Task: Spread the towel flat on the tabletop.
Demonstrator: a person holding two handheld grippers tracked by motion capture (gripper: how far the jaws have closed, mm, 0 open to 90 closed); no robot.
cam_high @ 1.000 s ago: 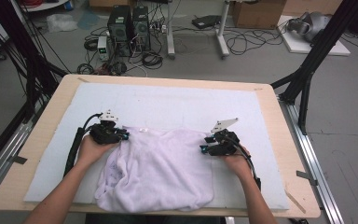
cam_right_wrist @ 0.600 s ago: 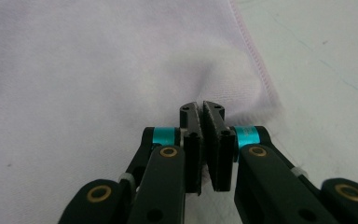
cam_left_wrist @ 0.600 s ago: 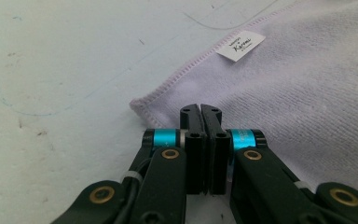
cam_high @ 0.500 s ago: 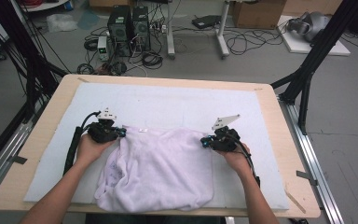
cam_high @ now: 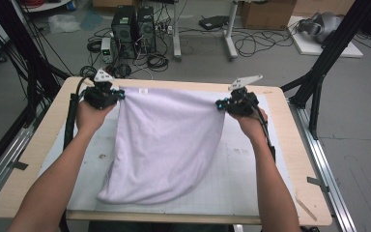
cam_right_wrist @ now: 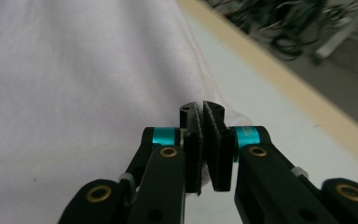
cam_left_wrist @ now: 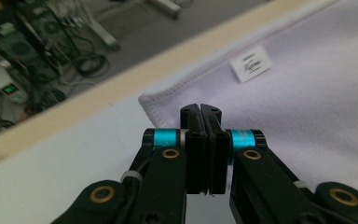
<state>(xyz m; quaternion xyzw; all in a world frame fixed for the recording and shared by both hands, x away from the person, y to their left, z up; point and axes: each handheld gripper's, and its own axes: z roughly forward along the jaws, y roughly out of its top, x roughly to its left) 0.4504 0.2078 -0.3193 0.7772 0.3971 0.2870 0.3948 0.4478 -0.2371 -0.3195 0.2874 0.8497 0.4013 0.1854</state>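
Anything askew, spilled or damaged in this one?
Nothing stands out. The white towel hangs stretched between the left tool and right tool, each shut on a top corner; its lower edge bunches unevenly on the table mat, as expected mid-lift.

matt white cloth (stitched hem), wooden table

Both arms outstretched — left tool and right tool clamped.

Right gripper pinches the white cloth's hemmed corner.
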